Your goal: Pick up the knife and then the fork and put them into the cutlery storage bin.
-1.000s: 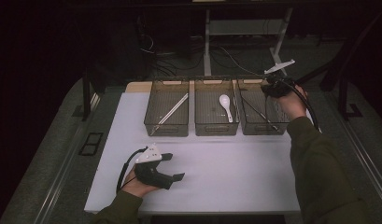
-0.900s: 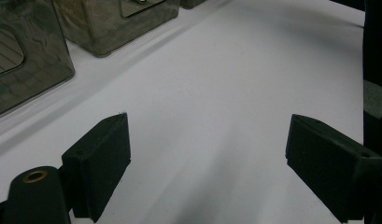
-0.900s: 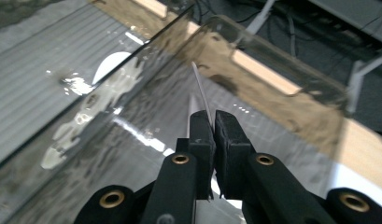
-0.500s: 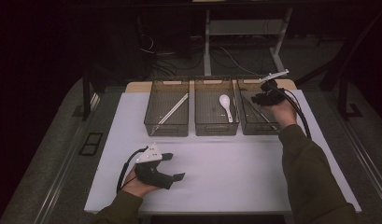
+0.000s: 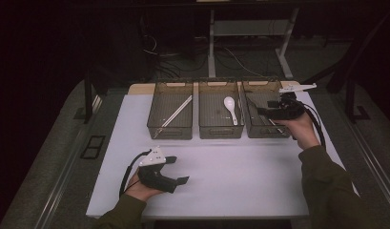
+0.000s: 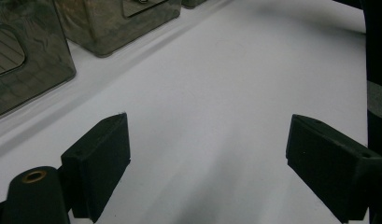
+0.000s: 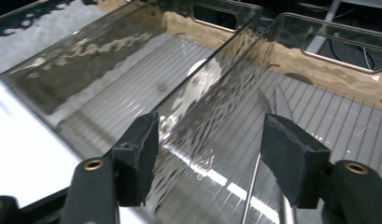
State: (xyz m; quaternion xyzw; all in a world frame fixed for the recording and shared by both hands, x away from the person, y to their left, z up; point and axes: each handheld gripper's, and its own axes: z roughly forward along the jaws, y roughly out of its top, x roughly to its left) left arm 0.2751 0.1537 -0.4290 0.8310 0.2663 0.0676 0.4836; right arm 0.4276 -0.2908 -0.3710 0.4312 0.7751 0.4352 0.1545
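Risk | my right gripper [image 7: 209, 154], jaws just opening, empty | could snag metal scissors [image 7: 272, 109] in clear ribbed plastic bin [image 7: 347, 121] | left gripper [image 6: 207, 163] wide, idle

Olive sleeves [image 5: 326, 176], black hand-held grippers with brass screws [image 7: 94, 164].

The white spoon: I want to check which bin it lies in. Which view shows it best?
The high view: the white spoon lies plainly in the middle bin. In the right gripper view it is a warped white blur through clear walls.

Glossy rippled clear-plastic bins [image 7: 212, 88] hold shiny metal scissors [image 7: 272, 107]; the table cover [image 6: 216, 116] looks matt white.
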